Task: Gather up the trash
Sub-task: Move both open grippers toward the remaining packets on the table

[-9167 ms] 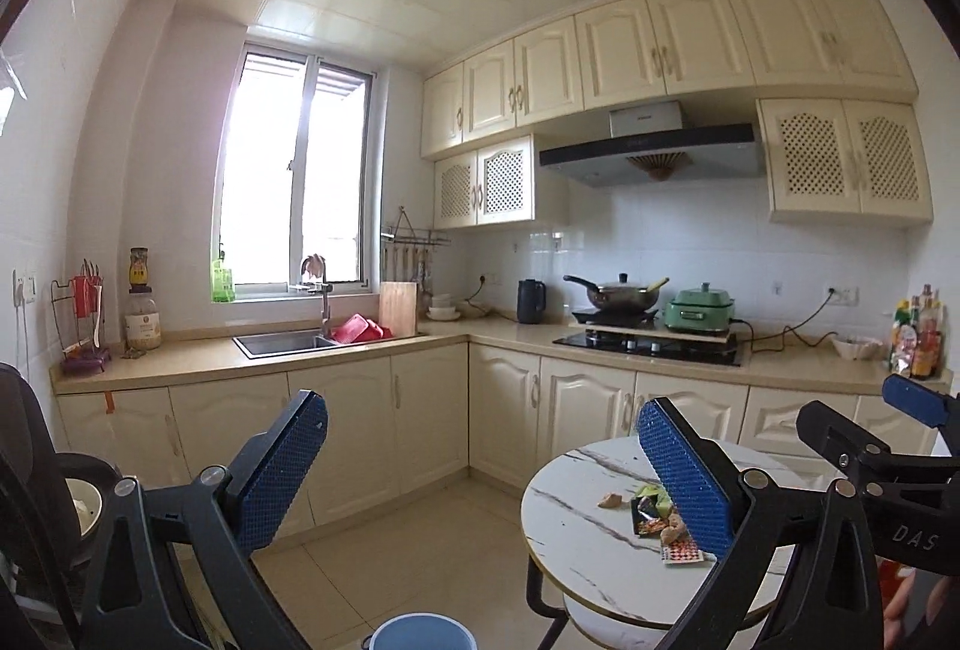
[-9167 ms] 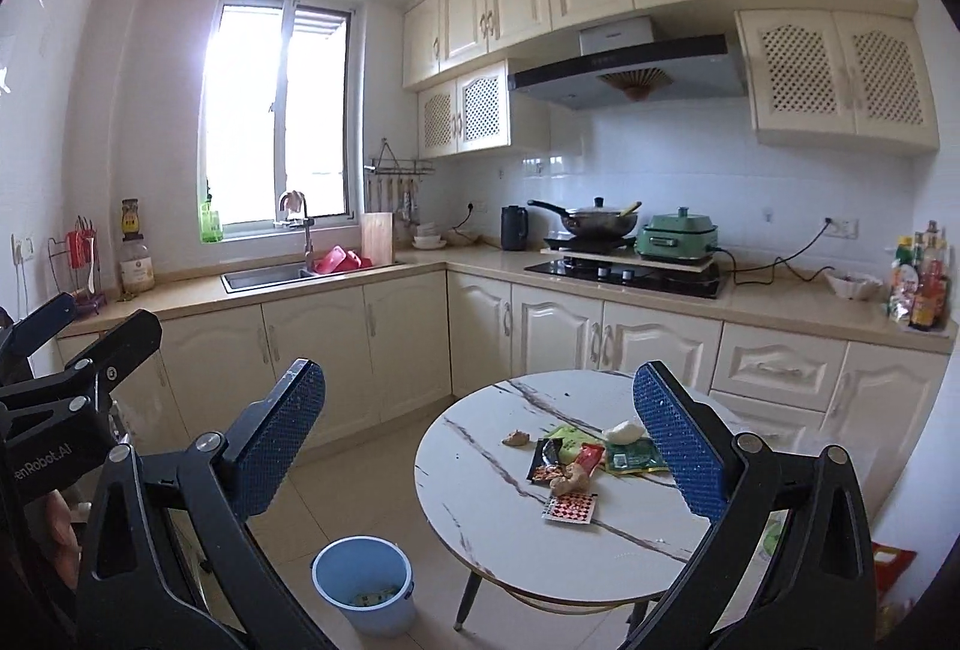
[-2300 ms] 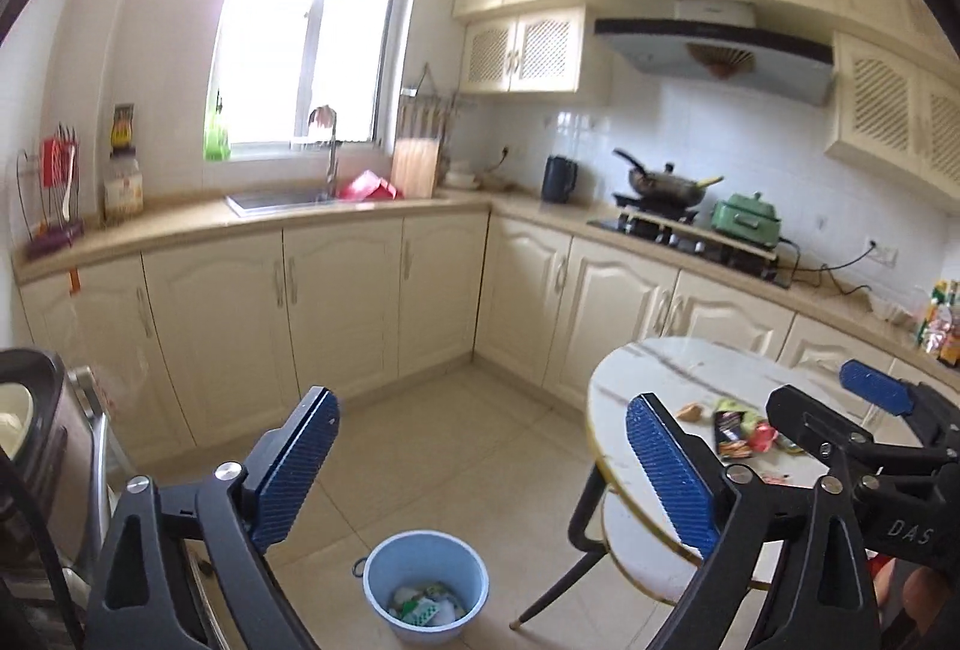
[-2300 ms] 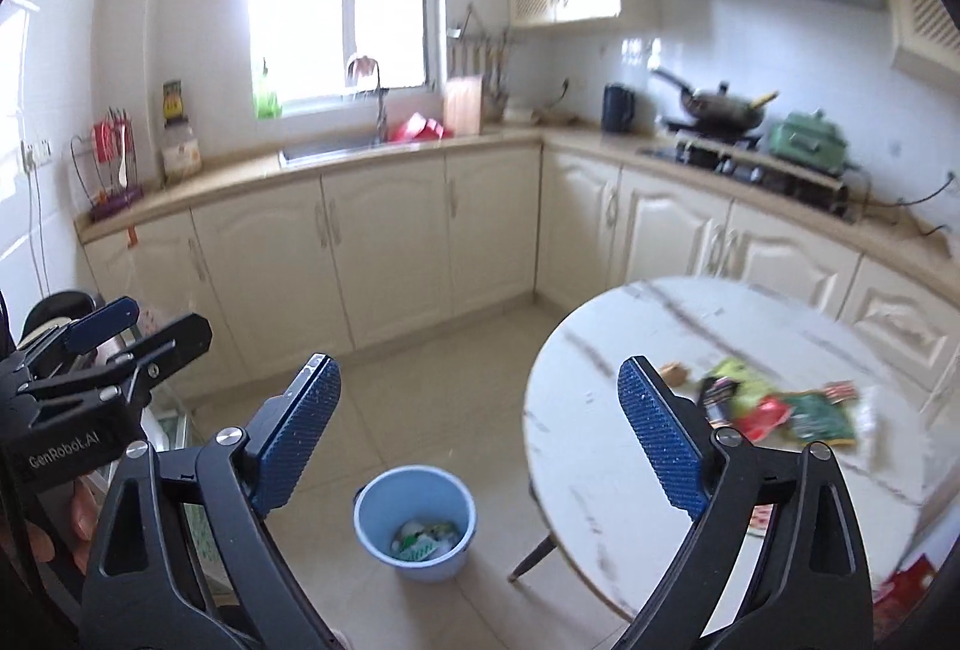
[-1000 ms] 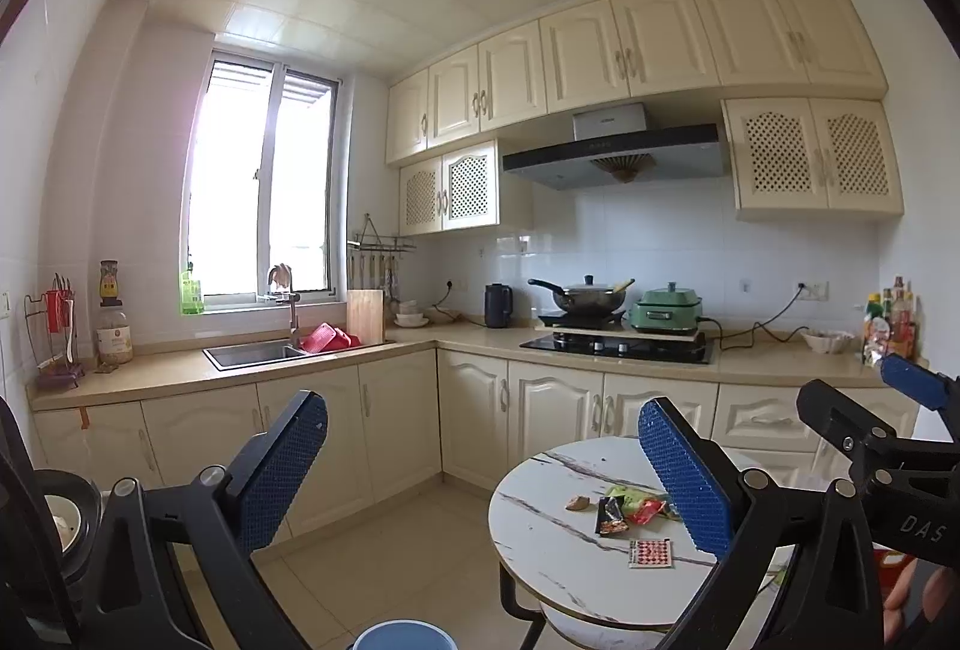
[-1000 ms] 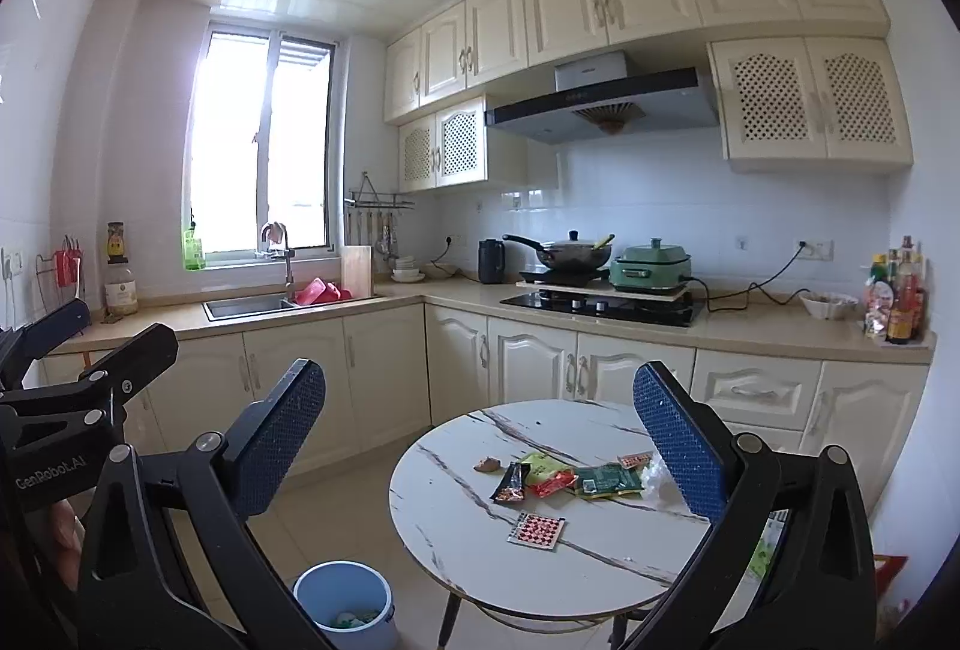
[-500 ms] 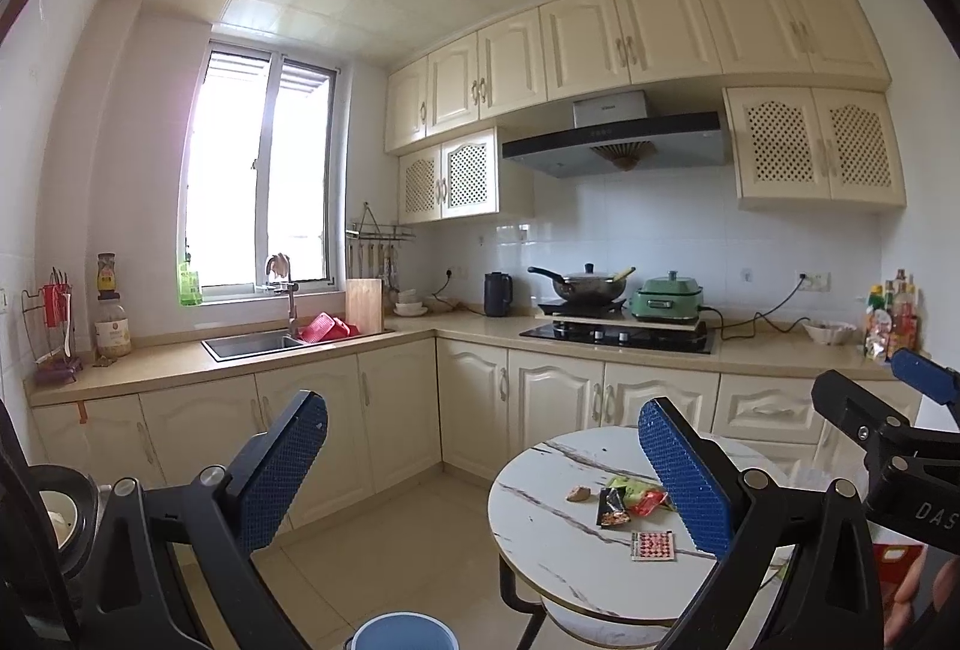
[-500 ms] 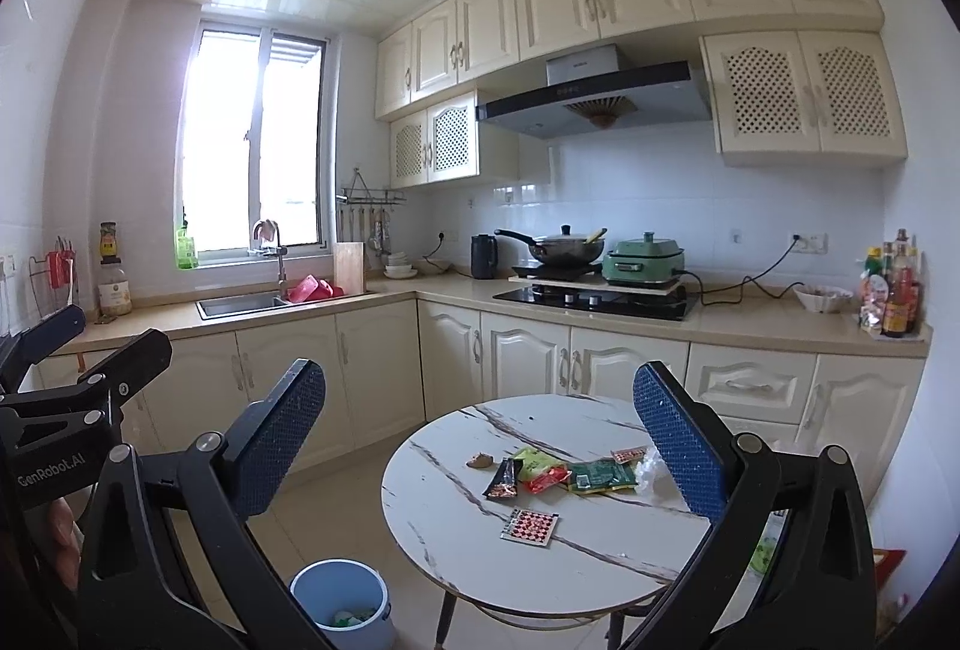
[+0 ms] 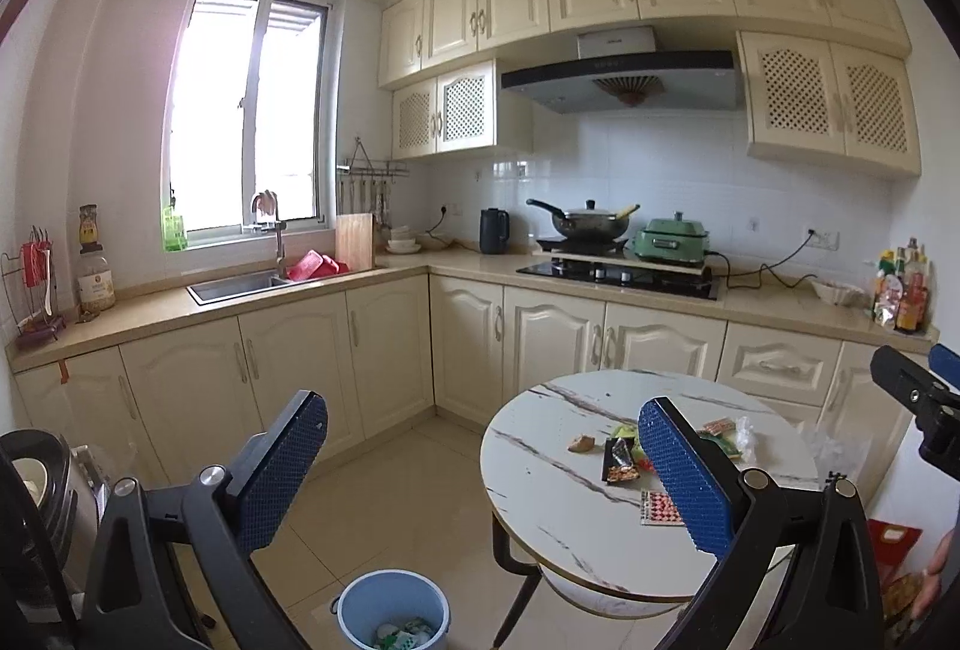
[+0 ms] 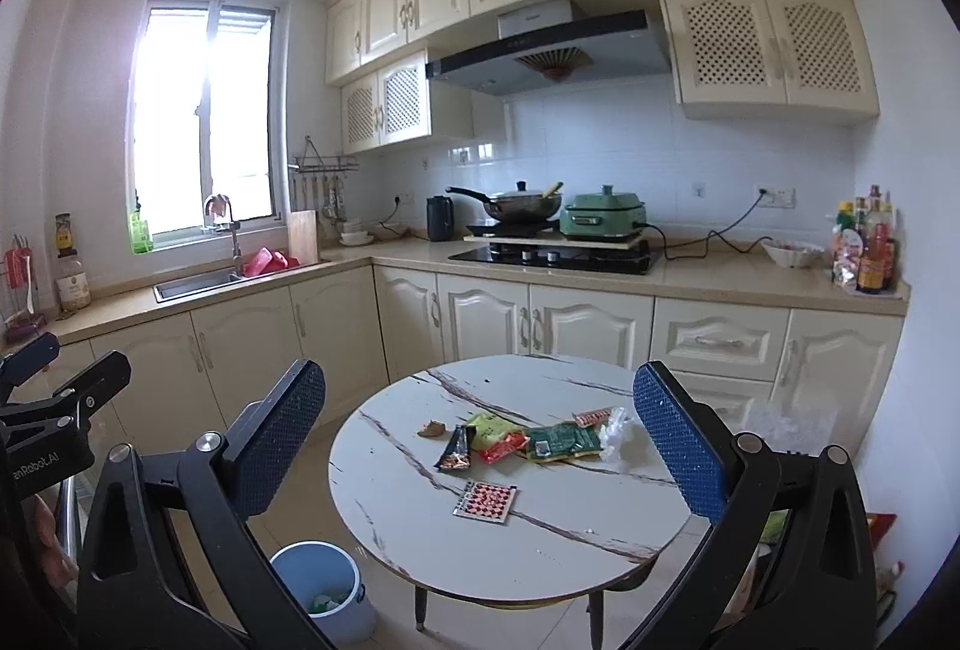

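1. The left claw (image 9: 480, 464) fills the lower part of the left wrist view, its blue-padded fingers (image 9: 282, 464) spread wide apart and holding nothing.
2. The right claw (image 10: 477, 446) sits low in the right wrist view, likewise spread wide and empty; its blue pads (image 10: 672, 440) frame the scene.
3. A round marble-topped counter (image 10: 420, 530) stands right of centre in both views, in front of the cream kitchen cabinets (image 10: 336, 326).
4. The trash lies in a loose cluster toward the far right of the round top: a dark snack wrapper (image 10: 457, 449), a yellow-green packet (image 10: 489, 427), a red wrapper (image 10: 503, 447), a green packet (image 10: 561, 440) and a crumpled clear plastic piece (image 10: 618, 431), several of them touching or overlapping.
5. A small brown scrap (image 10: 431, 430) lies just left of the cluster, apart from it.
6. A red-and-white patterned card (image 10: 485, 500) lies alone nearer the front edge of the top.
7. A blue bin (image 10: 318, 584) stands on the tiled floor at the lower left of the round top, with some trash already inside (image 9: 405, 632).
8. Neither claw touches any trash; both hang clear of the round top.
9. At the left edge of the right wrist view the other claw's black frame shows; a hand (image 9: 936, 572) appears at the lower right edge of the left wrist view.
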